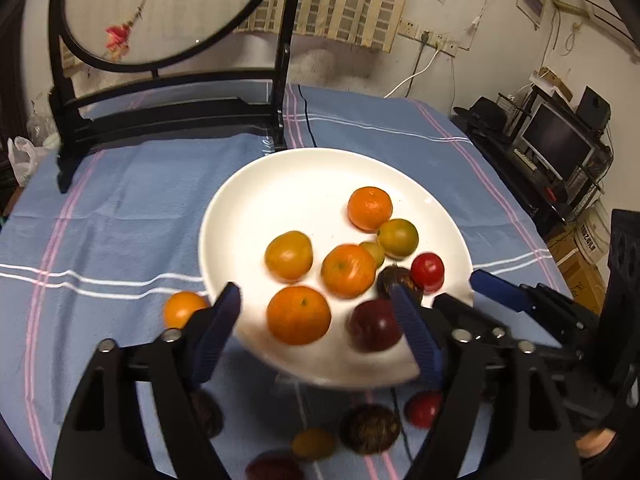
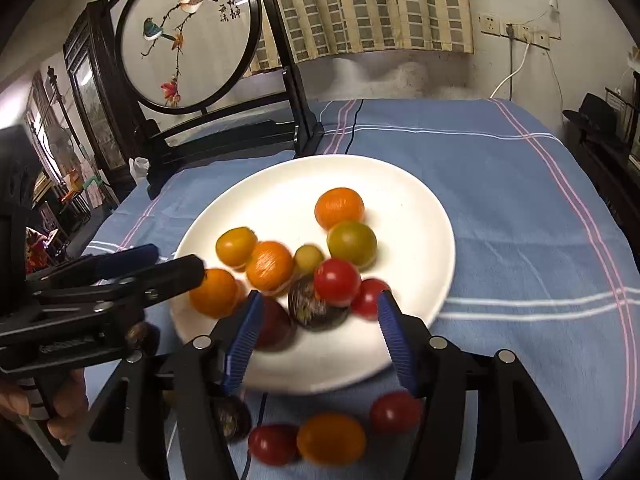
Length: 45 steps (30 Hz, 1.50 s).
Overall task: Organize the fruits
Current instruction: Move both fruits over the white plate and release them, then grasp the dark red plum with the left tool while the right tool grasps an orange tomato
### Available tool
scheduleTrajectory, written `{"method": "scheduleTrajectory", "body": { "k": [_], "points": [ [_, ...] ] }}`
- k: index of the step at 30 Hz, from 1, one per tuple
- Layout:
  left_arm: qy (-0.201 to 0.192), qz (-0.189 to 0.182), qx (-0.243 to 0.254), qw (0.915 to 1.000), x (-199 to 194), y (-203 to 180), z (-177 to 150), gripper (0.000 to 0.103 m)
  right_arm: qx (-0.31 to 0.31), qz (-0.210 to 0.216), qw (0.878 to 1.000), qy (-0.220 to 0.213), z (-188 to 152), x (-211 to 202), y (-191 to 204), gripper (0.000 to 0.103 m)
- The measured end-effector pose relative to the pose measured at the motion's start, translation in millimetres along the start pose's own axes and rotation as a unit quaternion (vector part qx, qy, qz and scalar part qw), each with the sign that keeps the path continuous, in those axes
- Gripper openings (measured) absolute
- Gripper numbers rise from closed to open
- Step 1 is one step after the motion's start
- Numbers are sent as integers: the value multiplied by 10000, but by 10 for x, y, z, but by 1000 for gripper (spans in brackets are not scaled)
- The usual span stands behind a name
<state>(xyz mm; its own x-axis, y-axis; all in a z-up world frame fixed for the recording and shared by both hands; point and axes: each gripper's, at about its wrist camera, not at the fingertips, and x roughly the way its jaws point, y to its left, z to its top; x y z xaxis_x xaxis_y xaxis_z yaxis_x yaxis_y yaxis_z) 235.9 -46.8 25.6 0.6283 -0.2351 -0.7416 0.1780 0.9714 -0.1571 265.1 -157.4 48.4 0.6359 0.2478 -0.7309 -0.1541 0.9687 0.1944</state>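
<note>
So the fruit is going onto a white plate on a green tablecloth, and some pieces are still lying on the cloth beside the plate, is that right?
Not quite: the tablecloth is blue with white and pink stripes, not green, as the right wrist view shows. The white plate and the loose fruit beside it are as you said.

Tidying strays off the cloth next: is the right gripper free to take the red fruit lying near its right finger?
Probably yes: the right gripper is open and empty, and the red fruit lies uncovered on the cloth.

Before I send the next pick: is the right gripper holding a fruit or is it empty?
Empty. The right gripper stands open over the white plate; its blue pads touch no fruit.
</note>
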Motion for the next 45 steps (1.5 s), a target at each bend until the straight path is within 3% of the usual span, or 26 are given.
{"method": "scheduleTrajectory", "body": {
  "k": [5, 15, 24, 27, 30, 32, 35, 37, 45],
  "points": [
    [-115, 64, 91, 9999, -233, 54, -228, 85, -11, -20, 10000, 49, -189, -193, -3, 60],
    [79, -28, -95, 9999, -459, 224, -765, 86, 57, 116, 9997, 231, -613, -389, 48, 63],
    [200, 262, 338, 9989, -417, 137, -1077, 86, 296, 267, 9990, 209, -710, -406, -75, 63],
    [315, 317, 389, 9982, -344, 140, -1110, 81, 294, 275, 9990, 179, -714, -421, -98, 63],
    [464, 348, 384, 9976, -240, 156, -1125, 69, 272, 240, 9993, 130, -707, -449, -114, 63],
    [614, 312, 303, 9972, -152, 188, -1128, 56, 276, 267, 9992, 83, -701, -482, -116, 63],
    [664, 279, 225, 9971, -81, 215, -1104, 52, 176, 227, 9996, -15, -696, -528, -91, 63],
    [660, 278, 233, 9972, -60, 211, -1092, 41, 133, 209, 9997, -15, -695, -532, -85, 63],
    [478, 107, 151, 9987, -143, 229, -1089, 39, -252, 33, 9990, 381, -774, -452, -33, 63]
  ]
}}
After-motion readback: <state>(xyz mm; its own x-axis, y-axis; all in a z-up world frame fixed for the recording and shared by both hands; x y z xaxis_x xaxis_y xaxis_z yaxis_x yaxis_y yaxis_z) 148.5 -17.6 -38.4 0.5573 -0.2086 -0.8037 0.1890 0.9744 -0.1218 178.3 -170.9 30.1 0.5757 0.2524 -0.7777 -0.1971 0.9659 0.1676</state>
